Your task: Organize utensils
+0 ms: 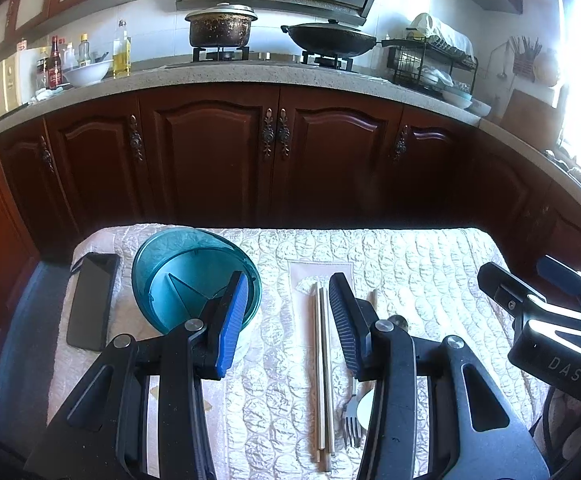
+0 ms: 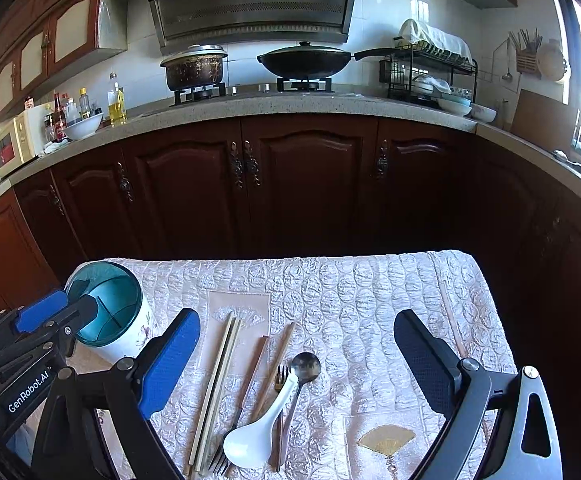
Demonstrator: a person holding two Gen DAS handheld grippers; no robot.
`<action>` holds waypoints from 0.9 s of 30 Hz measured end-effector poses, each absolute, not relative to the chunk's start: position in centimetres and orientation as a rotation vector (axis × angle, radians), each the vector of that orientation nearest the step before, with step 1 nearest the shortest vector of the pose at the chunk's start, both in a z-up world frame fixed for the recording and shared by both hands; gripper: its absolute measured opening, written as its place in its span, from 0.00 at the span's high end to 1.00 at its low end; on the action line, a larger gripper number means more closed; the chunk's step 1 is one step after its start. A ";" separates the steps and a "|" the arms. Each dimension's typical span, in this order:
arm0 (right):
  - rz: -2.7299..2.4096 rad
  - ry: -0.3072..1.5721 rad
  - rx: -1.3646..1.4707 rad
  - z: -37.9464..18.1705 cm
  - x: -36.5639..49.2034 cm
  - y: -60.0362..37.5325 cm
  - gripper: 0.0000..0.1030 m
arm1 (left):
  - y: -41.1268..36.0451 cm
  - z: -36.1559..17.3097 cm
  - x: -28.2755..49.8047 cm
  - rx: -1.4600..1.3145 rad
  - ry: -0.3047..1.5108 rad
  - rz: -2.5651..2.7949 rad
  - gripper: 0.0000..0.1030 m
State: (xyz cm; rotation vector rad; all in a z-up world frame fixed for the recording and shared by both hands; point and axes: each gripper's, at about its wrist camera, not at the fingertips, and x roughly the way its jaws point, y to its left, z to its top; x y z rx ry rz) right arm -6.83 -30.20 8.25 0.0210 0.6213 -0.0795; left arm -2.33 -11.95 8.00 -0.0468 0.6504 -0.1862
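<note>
Dark wooden cabinets (image 2: 306, 184) run across the back under a speckled counter, and in front of them a small table covered by a pale quilted cloth (image 2: 370, 300) fills the near ground; its far edge (image 2: 290, 257) drops off just short of the cabinet doors. At the cloth's left side stands a teal utensil holder (image 2: 108, 308) with dividers inside, and a black phone (image 1: 90, 300) lies beside it at the left edge. The utensils lie loose near the middle: a pair of metal chopsticks (image 2: 216, 384), a pair of brown wooden chopsticks (image 2: 274, 364), a fork (image 2: 280, 376), a dark metal spoon (image 2: 305, 366) and a white soup spoon (image 2: 262, 428) resting across them. The left gripper (image 1: 288, 320) hangs released over the metal chopsticks with its blue pads apart, empty, the holder just to its left. The right gripper (image 2: 296, 364) also stands wide and empty, straddling the pile. Right of the utensils the cloth appears bare out to its edge, though glare washes that side.
</note>
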 end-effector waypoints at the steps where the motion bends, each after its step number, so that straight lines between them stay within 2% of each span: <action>1: -0.081 0.621 0.020 8.2 -6.8 -30.1 0.06 | -12.0 8.0 -2.4 -0.046 0.650 -0.186 0.60; 27: -0.089 0.645 0.013 7.4 -6.0 -30.2 0.06 | -12.0 7.1 -1.8 -0.058 0.680 -0.195 0.60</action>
